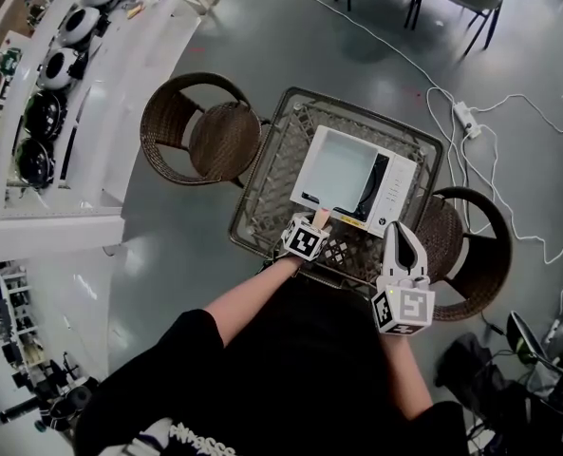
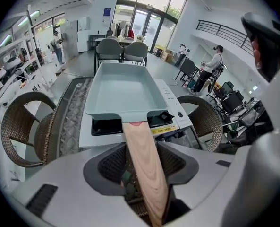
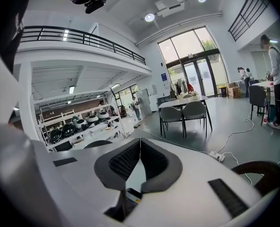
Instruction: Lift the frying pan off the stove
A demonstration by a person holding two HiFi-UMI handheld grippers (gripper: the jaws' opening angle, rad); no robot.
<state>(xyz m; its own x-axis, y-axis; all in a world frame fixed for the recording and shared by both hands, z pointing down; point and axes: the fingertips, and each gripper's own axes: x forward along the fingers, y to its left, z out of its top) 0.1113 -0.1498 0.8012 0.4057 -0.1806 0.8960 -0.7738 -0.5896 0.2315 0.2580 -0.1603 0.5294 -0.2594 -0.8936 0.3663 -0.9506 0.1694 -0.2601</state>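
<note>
No print can be read with certainty. The yellow label [image 2: 162, 129] on the stove [image 2: 173, 94] carries writing too small to make out; white lettering [image 1: 201, 437] on the black shirt [image 1: 290, 350] is unclear.

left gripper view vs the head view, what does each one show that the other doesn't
Only the left gripper view: the pan's wooden handle lying between the open jaws of the left hand-held gripper, and people standing far off in the background.
Only the head view: the person's forearms from above, and a power strip with its cable on the floor.
Both: the pale square frying pan sitting on the white stove, on the wicker table, with a wicker chair on either side.
</note>
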